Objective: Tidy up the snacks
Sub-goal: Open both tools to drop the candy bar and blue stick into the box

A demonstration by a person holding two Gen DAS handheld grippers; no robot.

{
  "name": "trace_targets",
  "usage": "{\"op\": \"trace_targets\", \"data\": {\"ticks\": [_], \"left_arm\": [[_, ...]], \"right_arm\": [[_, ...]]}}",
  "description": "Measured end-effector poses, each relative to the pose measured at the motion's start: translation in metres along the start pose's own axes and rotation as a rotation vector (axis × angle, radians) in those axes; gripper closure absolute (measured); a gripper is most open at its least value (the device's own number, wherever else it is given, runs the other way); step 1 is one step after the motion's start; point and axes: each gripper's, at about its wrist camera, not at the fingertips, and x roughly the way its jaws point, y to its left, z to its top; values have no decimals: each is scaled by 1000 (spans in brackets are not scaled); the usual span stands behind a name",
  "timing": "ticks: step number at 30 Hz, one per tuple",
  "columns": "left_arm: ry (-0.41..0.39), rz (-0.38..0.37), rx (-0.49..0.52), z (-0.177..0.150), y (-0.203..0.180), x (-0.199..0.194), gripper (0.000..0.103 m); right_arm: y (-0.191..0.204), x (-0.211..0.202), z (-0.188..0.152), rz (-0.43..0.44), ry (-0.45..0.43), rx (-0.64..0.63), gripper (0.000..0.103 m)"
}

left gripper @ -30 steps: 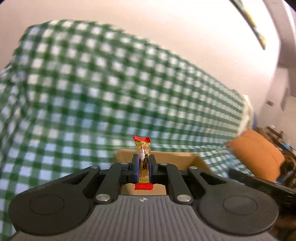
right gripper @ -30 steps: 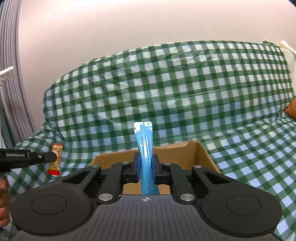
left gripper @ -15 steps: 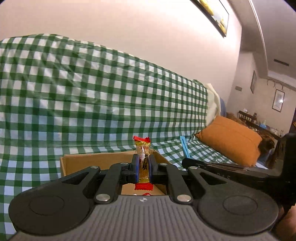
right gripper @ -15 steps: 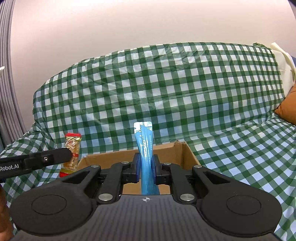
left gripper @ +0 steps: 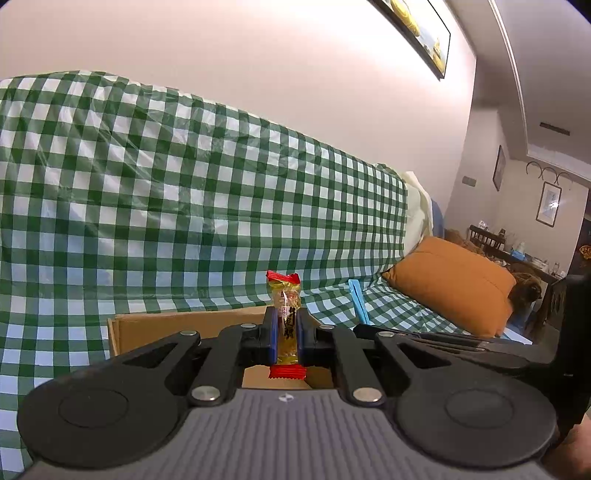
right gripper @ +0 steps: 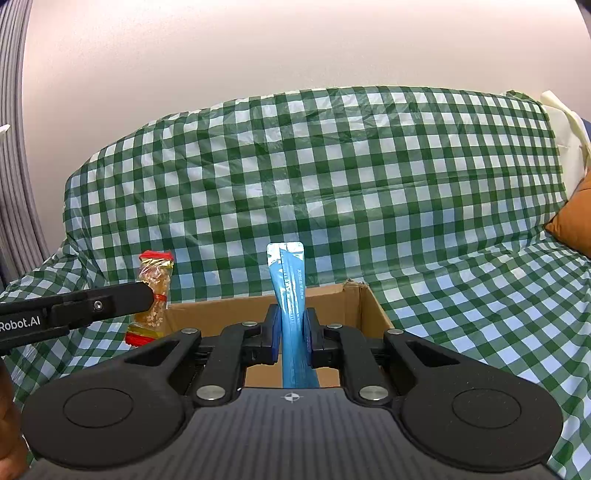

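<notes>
My left gripper (left gripper: pixel 285 325) is shut on a small clear snack packet with red ends (left gripper: pixel 285 306), held upright over the near part of an open cardboard box (left gripper: pixel 177 328). My right gripper (right gripper: pixel 291 328) is shut on a long blue snack pouch (right gripper: pixel 290 284), upright above the same cardboard box (right gripper: pixel 354 306). In the right wrist view the left gripper (right gripper: pixel 147 295) reaches in from the left with the red-ended packet (right gripper: pixel 153 295) at the box's left edge. In the left wrist view the blue pouch (left gripper: pixel 357 299) shows to the right above the right gripper's arm.
The box sits on a sofa draped in green-and-white checked cloth (right gripper: pixel 332 177). An orange cushion (left gripper: pixel 450 284) lies at the sofa's right end. A framed picture (left gripper: pixel 417 33) hangs on the wall, and a dining table with chairs (left gripper: pixel 517 254) stands far right.
The left gripper swung right with its packet, bringing it from left of the box to the box's left edge. The right gripper and blue pouch stayed put.
</notes>
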Motion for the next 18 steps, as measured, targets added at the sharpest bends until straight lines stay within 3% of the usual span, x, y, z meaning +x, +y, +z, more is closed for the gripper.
{"op": "trace_targets", "data": {"ticks": [10,12,15,17,18], "left_arm": [[1,-49,2,2,-2,1,93],[27,-68,-7,1,-1,4,86],[40,-77,3,-2,-1,7,70],[38,-81,10,-3,-1,7,70],[37,-82,10,-3,-1,7,68]], "right_arm": [[-2,0,0,-4,3,1,87],[-3,3,-1,5,30,9,84],[-2,7,-2,-23,57,2,61],[-4,6,-1,-32,49,12,43],[-6,6,-1,-40,49,19,41]]}}
